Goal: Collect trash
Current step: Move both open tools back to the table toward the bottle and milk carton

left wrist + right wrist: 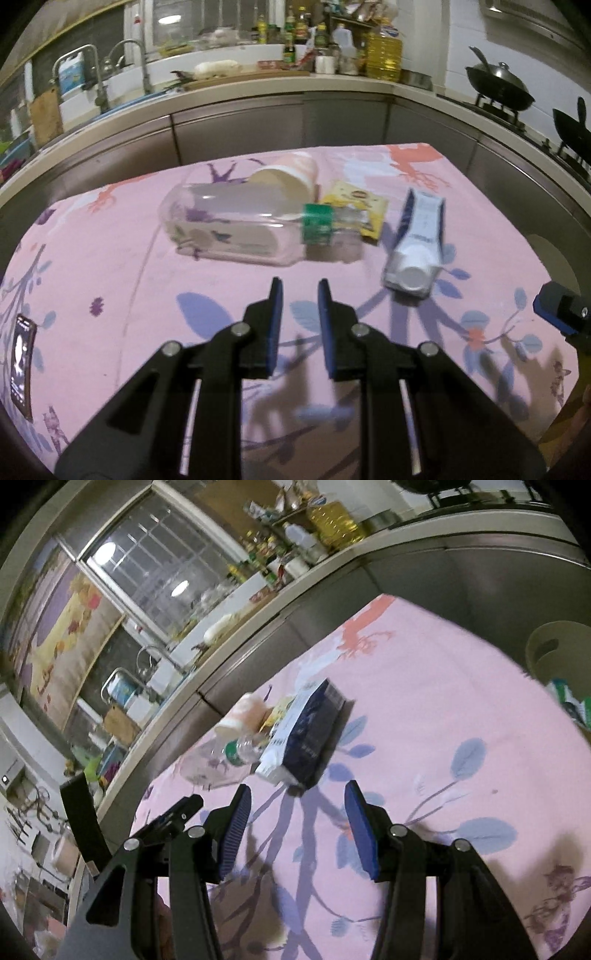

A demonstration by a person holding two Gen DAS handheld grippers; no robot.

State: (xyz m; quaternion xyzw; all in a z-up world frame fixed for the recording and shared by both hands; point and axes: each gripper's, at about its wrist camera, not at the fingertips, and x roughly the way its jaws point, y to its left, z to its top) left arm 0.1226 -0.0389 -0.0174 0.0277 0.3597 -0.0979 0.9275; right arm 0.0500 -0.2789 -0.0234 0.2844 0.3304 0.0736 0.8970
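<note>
Both empty: left gripper barely parted, plastic bottle lying just ahead; right gripper released wide, milk carton straight ahead.

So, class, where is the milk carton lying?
In the left wrist view, the milk carton lies on the pink cloth, right of the plastic bottle.

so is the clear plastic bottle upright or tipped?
Tipped: the clear bottle lies on its side on the pink cloth, neck toward the carton.

left tongs narrowly parted, empty, angled downward; right tongs wider apart, empty.
</note>
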